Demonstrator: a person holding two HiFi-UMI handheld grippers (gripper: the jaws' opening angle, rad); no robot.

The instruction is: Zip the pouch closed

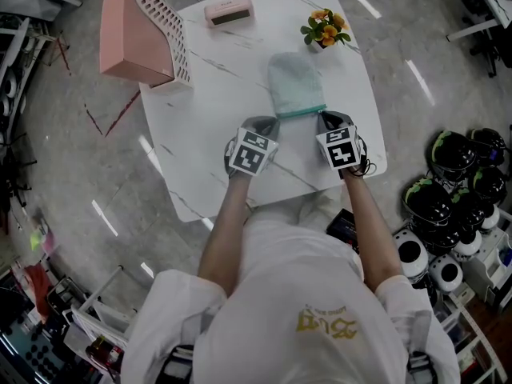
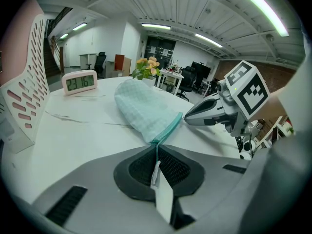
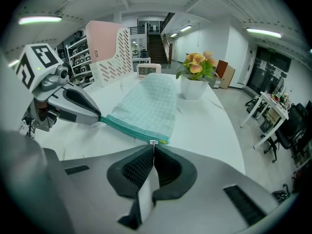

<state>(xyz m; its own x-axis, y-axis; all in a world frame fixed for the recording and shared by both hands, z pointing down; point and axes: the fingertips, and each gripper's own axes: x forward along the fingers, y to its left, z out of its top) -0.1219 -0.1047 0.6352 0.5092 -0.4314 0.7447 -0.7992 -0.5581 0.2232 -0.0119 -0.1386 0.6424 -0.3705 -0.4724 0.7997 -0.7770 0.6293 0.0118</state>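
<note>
A mint-green checked pouch [image 1: 294,85] lies flat on the white marble table [image 1: 208,126], its teal zipper edge [image 1: 301,112] facing me. My left gripper [image 1: 270,122] is shut on the zipper edge's left end; in the left gripper view the pouch [image 2: 144,108] tapers to a corner pinched between the jaws [image 2: 157,144]. My right gripper [image 1: 323,119] is shut at the right end. In the right gripper view the small silver zipper pull [image 3: 153,142] sits right at the closed jaws [image 3: 152,146], and the zipper [image 3: 126,126] looks drawn together along its length.
A pink perforated file holder [image 1: 144,26] stands at the table's far left, a pink digital clock [image 1: 229,10] at the far edge, a potted orange flower [image 1: 326,29] beyond the pouch on the right. Several helmets [image 1: 456,182] crowd the floor at right.
</note>
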